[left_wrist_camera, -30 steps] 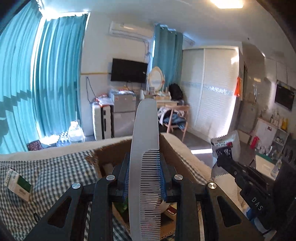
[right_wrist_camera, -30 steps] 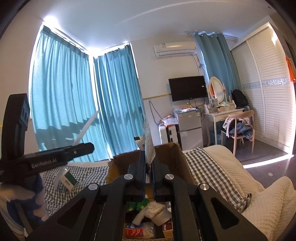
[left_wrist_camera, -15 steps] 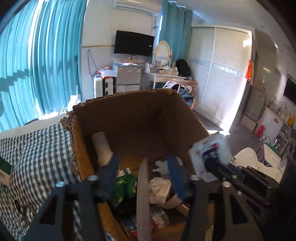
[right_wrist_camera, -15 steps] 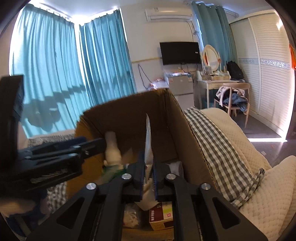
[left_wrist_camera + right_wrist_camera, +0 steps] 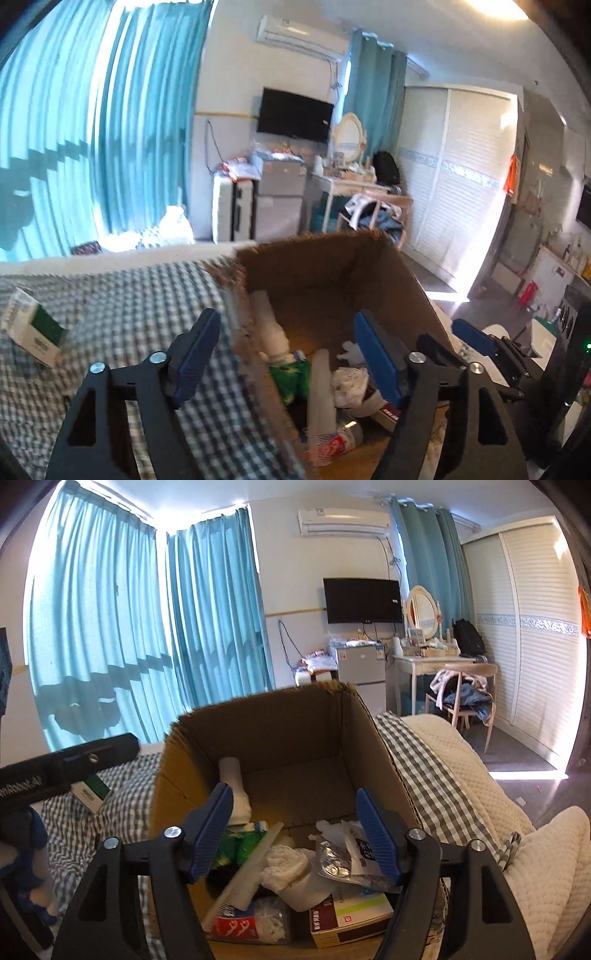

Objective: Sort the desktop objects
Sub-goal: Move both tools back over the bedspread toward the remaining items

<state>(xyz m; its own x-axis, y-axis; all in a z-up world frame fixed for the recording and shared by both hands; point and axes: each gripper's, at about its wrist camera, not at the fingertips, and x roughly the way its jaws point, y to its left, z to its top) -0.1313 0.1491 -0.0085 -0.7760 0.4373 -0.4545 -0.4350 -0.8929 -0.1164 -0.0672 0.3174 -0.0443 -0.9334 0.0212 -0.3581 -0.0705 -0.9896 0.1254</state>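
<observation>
both wrist views look down into an open cardboard box (image 5: 295,734) standing on a grey-and-white checked cloth (image 5: 122,295). the left gripper (image 5: 284,354) has its blue-padded fingers (image 5: 195,347) spread wide with nothing between them; it hangs over the box's left wall, one finger above the cloth and the other above the box interior. the right gripper (image 5: 295,834) is likewise spread wide and empty, both fingers (image 5: 210,834) over the box opening.

inside the box, as seen from the right wrist: a pale comb (image 5: 243,867) lies diagonally on the pile, teeth toward the lower left, resting across a green packet (image 5: 236,845) and a red-and-white wrapper (image 5: 236,928). a silver foil pouch (image 5: 347,860) lies flat to the right, touching a crumpled white cloth (image 5: 284,864) and overlapping a white and dark-red carton (image 5: 347,915) beneath it. a white bottle (image 5: 236,790) leans against the left inner wall.

on the cloth, left of the box and apart from it, lies a small white-and-green carton (image 5: 33,332); in the right wrist view it is partly hidden behind the body of the left gripper. a white quilted blanket (image 5: 517,812) lies to the right of the box. the left wrist view is slightly blurred.
</observation>
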